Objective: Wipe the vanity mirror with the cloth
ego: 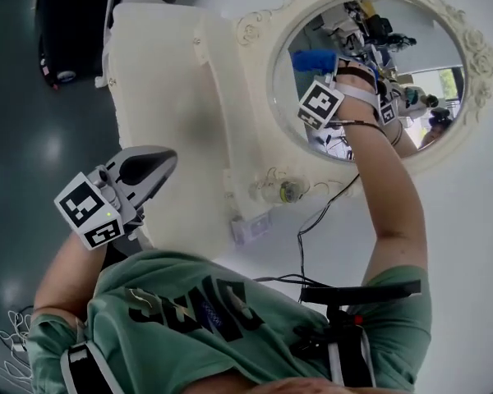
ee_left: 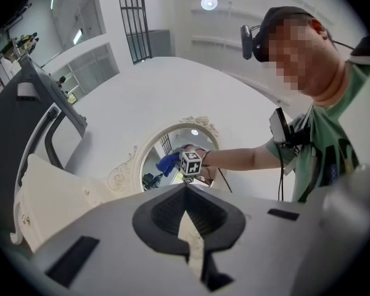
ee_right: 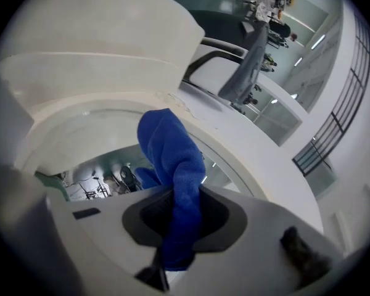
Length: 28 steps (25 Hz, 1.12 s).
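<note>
The oval vanity mirror [ego: 431,31] in its cream carved frame [ego: 255,27] fills the upper right of the head view. My right gripper [ego: 329,71] is shut on a blue cloth [ego: 312,60] and holds it against the left part of the glass. In the right gripper view the cloth [ee_right: 172,165] sticks out from between the jaws [ee_right: 184,196] onto the mirror [ee_right: 92,159]. My left gripper [ego: 166,162] hangs low at the left, away from the mirror, shut with nothing in it. Its own view shows the shut jaws [ee_left: 185,193], the mirror [ee_left: 151,165] and the cloth [ee_left: 169,163] beyond.
The cream vanity top [ego: 164,97] lies left of the mirror, with a small round ornament [ego: 287,191] at the frame's lower edge. A black cable [ego: 300,245] runs from the right arm down to the person's chest. Dark floor and a black object [ego: 66,23] lie at far left.
</note>
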Motion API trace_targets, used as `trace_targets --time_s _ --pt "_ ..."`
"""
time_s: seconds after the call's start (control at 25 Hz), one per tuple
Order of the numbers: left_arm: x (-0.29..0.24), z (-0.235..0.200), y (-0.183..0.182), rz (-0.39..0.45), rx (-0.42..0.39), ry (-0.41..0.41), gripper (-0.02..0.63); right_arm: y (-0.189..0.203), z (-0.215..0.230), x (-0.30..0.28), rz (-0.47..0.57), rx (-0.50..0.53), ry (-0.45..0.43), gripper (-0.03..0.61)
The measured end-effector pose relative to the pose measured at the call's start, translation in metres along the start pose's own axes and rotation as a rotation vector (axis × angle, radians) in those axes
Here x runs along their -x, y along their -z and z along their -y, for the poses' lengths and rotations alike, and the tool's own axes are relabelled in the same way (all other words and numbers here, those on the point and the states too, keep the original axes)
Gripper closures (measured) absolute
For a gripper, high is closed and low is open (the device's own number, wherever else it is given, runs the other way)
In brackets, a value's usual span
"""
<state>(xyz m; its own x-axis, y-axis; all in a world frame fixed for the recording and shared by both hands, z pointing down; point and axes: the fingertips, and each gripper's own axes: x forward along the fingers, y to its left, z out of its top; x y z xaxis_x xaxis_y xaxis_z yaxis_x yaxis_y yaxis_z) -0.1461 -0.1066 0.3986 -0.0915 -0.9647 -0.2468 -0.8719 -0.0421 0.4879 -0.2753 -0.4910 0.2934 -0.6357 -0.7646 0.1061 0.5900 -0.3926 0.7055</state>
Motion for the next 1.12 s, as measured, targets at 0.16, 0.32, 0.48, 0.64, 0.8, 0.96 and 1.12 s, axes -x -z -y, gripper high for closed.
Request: trace_targets --time_s 0.16,0.32,0.48,0.64,0.8,0.96,1.12 --pt "-0.006 0.02 -0.024 0.041 -0.043 0.036 0.614 0.119 0.084 0.021 -0.155 -0.043 0.114 0.506" --pt "-0.004 0.028 -0.036 0.065 -0.053 0.047 0.614 0.208 0.133 0.046 -0.299 -0.023 0.186 0.506" --pt "0.001 0.029 -0.037 0.07 -0.044 0.045 0.614 0.241 0.152 0.06 -0.374 0.018 0.214 0.506" --pt "0.002 0.032 -0.04 0.07 -0.051 0.051 0.614 0.263 0.159 0.059 -0.441 0.026 0.204 0.506" --pt "0.003 0.032 -0.039 0.065 -0.048 0.051 0.614 0.264 0.155 0.054 -0.458 0.001 0.19 0.507" --pt "0.002 0.028 -0.036 0.062 -0.048 0.05 0.614 0.256 0.148 0.054 -0.435 -0.022 0.177 0.508" --pt "0.0 0.027 -0.026 0.047 -0.025 0.049 0.614 0.203 0.099 0.045 -0.345 0.047 0.128 0.508"
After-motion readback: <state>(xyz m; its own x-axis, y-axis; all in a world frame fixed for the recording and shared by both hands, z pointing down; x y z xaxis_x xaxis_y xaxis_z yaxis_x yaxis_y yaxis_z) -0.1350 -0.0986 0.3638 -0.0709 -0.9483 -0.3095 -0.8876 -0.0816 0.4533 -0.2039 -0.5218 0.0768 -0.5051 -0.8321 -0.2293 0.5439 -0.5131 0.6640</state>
